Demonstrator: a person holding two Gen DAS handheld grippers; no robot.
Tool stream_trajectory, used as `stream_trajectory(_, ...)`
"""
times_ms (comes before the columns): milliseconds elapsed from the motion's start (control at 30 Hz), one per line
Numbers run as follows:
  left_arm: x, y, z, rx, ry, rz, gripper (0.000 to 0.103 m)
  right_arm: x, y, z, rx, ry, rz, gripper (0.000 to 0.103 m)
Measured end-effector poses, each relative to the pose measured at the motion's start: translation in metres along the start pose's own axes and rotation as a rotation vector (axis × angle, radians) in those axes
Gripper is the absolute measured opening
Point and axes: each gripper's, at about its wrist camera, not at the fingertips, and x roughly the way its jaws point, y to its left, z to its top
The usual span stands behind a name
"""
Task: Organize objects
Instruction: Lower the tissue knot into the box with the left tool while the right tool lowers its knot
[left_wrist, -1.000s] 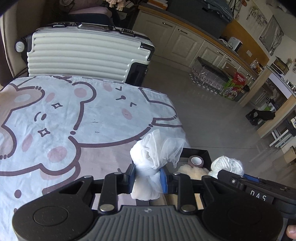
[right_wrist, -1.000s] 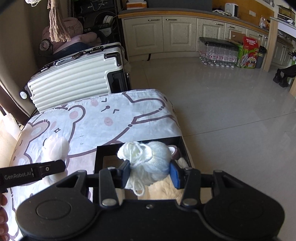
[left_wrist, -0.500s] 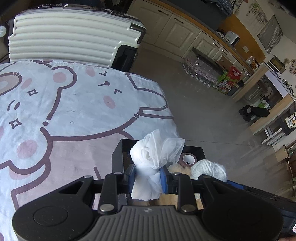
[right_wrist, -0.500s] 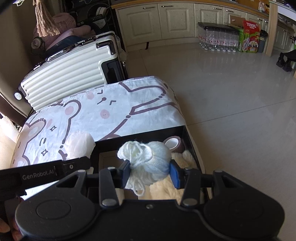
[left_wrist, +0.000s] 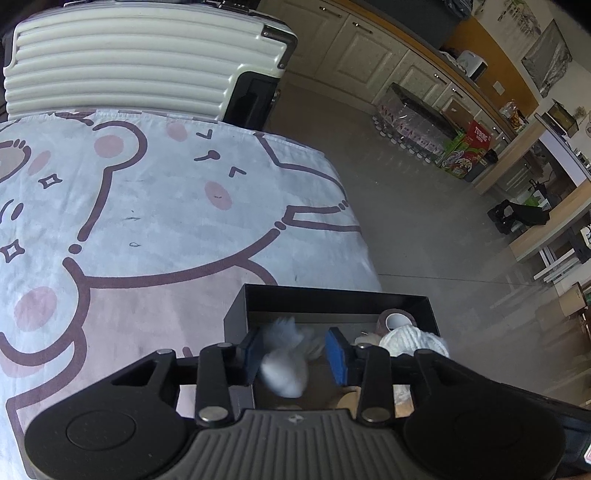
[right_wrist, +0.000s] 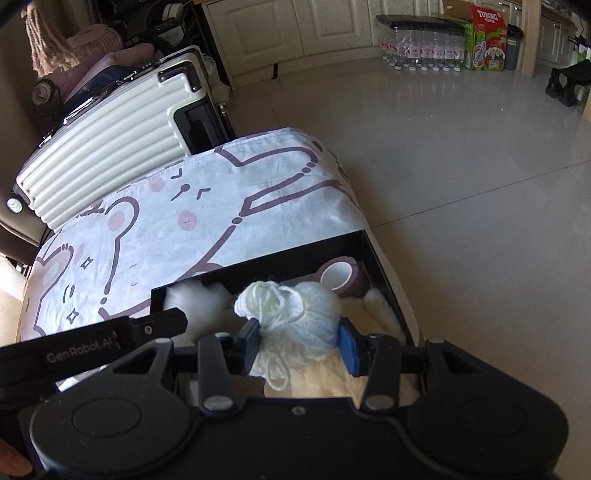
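A black open box (left_wrist: 332, 295) sits on the bear-print sheet (left_wrist: 147, 221) near its right edge. My left gripper (left_wrist: 294, 355) hangs over the box's left end with its jaws opening. A white mesh bundle (left_wrist: 284, 369), blurred, lies loose between the pads, clear of the right pad. In the right wrist view this mesh bundle (right_wrist: 195, 302) is in the black box's (right_wrist: 258, 266) left corner. My right gripper (right_wrist: 300, 346) is shut on a pale blue and cream yarn ball (right_wrist: 303, 314) above the box. A brown tape roll (right_wrist: 341, 277) and cream fluffy stuff (right_wrist: 380, 306) lie inside.
A white ribbed suitcase (left_wrist: 129, 62) stands behind the sheet's far edge. Beyond the box the sheet drops off to a tiled floor (right_wrist: 461, 166). The left gripper's black body (right_wrist: 92, 347) reaches in beside my right gripper. Packed bottles (right_wrist: 421, 48) stand by the far cabinets.
Both grippers have sunk toward the black box. The left jaws have widened and the mesh bundle has slipped lower between them. The yarn ball stays clamped in the right gripper.
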Motion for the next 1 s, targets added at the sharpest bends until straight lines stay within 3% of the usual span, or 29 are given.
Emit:
stream_trajectory(500,-0.014,0.013,0.012,0.027,-0.048,0.035,0.042,0.031,0.027,0.001,-0.035,0.046,0.015,0.046)
stream_trajectory(600,-0.012,0.016,0.012,0.027,-0.044,0.044,0.043,0.036,0.033,0.001,-0.044,0.058,0.027,0.050)
stream_trajectory(700,-0.011,0.019,0.012,0.029,-0.039,0.058,0.051,0.037,0.035,0.001,-0.047,0.058,0.007,0.060)
stream_trajectory(933,-0.012,0.021,0.012,0.032,-0.034,0.083,0.059,0.027,0.024,0.005,0.005,0.030,0.002,0.059)
stream_trajectory(1000,-0.013,0.020,0.011,0.036,-0.030,0.090,0.060,0.025,0.022,0.005,0.015,0.026,-0.004,0.054)
